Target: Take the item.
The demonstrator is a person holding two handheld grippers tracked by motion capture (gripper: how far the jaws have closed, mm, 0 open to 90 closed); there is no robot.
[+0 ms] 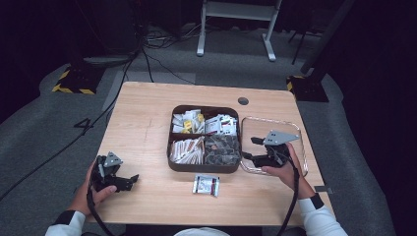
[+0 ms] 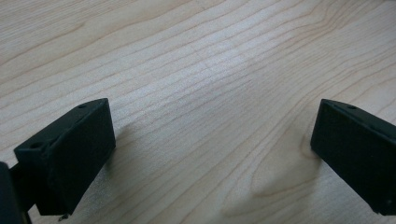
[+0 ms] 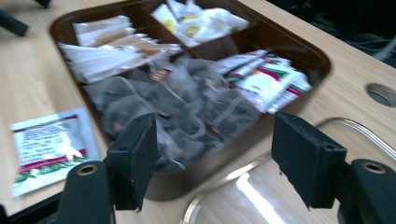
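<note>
A brown four-compartment tray (image 1: 204, 169) sits mid-table, packed with sachets and tea bags. My right gripper (image 1: 251, 148) hovers just right of it, over the edge of a clear plastic tray (image 1: 265, 119), jaws open and empty. In the right gripper view the gripper (image 3: 215, 158) faces the compartment of dark tea bags (image 3: 187, 107), with the clear tray's rim (image 3: 224, 184) below. A white sachet with red and green print (image 1: 206, 185) lies flat on the table in front of the brown tray. My left gripper (image 1: 129, 183) rests at the near left, open over bare wood (image 2: 212, 158).
The wooden table has a round cable hole (image 1: 243, 101) behind the trays. Bare wood spreads around the left gripper. Beyond the table are grey carpet, cables and a white desk frame (image 1: 236, 24).
</note>
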